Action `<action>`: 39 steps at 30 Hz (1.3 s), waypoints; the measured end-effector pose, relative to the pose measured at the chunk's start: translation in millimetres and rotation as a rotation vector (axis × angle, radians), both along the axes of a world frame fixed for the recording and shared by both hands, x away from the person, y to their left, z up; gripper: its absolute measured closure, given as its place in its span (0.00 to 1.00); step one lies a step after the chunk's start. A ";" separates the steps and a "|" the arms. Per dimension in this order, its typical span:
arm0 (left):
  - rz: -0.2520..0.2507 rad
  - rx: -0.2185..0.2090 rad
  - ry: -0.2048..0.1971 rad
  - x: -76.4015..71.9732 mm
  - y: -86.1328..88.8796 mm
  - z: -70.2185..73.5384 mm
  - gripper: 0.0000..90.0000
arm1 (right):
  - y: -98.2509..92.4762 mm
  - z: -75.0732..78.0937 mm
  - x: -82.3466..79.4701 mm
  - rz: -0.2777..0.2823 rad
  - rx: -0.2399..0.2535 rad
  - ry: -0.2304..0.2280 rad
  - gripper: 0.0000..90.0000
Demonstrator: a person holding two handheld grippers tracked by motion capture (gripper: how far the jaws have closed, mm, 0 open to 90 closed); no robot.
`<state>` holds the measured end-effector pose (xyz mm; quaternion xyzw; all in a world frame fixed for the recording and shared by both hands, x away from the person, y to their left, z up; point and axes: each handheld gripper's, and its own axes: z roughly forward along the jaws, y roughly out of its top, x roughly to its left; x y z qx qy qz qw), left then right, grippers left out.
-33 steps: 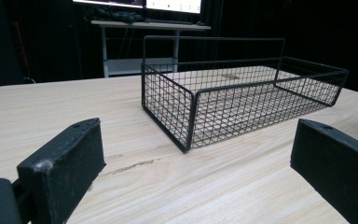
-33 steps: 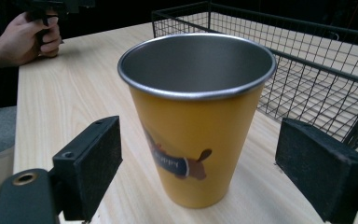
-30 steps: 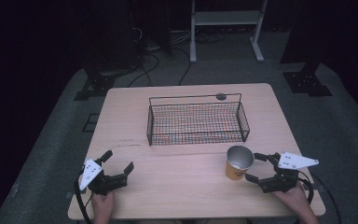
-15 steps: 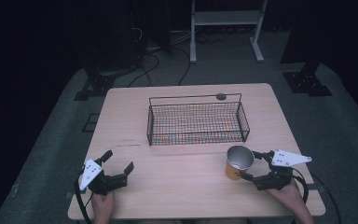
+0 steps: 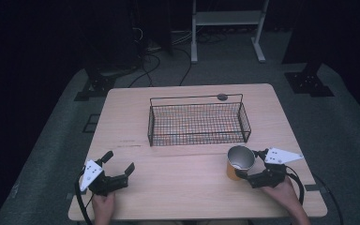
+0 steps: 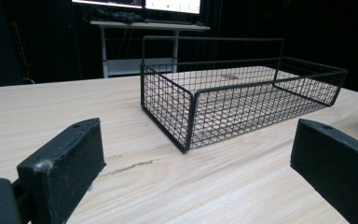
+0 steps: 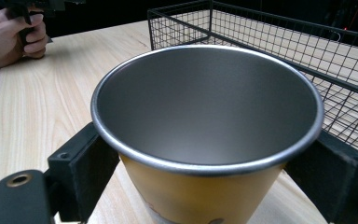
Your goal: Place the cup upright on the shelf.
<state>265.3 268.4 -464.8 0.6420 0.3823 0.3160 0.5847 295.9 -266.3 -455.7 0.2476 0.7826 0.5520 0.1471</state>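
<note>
A metal cup (image 5: 240, 161) with a yellow outside stands upright on the wooden table (image 5: 178, 192), right of centre and just in front of the basket. My right gripper (image 5: 247, 165) reaches it from the right, a jaw pressed on each side below the rim. The right gripper view shows the empty cup (image 7: 205, 98) close up between my right gripper's (image 7: 205, 161) jaws. My left gripper (image 5: 119, 161) rests open near the front left corner, and nothing lies between its jaws (image 6: 196, 154).
An empty black wire basket (image 5: 197, 138) with a tall handle bar sits mid-table, its corner (image 6: 189, 116) ahead of the left gripper. A small dark disc (image 5: 222, 97) lies at the far edge. The other hand (image 7: 18, 37) shows in the right gripper view.
My right gripper has slid left toward the cup and its jaws now hold the cup's sides. The left gripper has stayed where it was.
</note>
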 end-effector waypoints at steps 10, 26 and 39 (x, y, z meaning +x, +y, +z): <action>-0.001 -0.001 -0.001 -0.1 0.3 0.1 0.02 | 7.0 -4.3 9.2 -0.001 0.002 0.009 0.13; 0.000 -0.002 -0.001 0.0 0.3 0.1 0.02 | 6.8 -4.2 9.9 -0.003 -0.008 -0.001 0.16; 0.000 -0.002 -0.001 0.0 0.2 0.0 0.02 | 4.6 -1.7 8.5 0.001 -0.002 0.000 0.16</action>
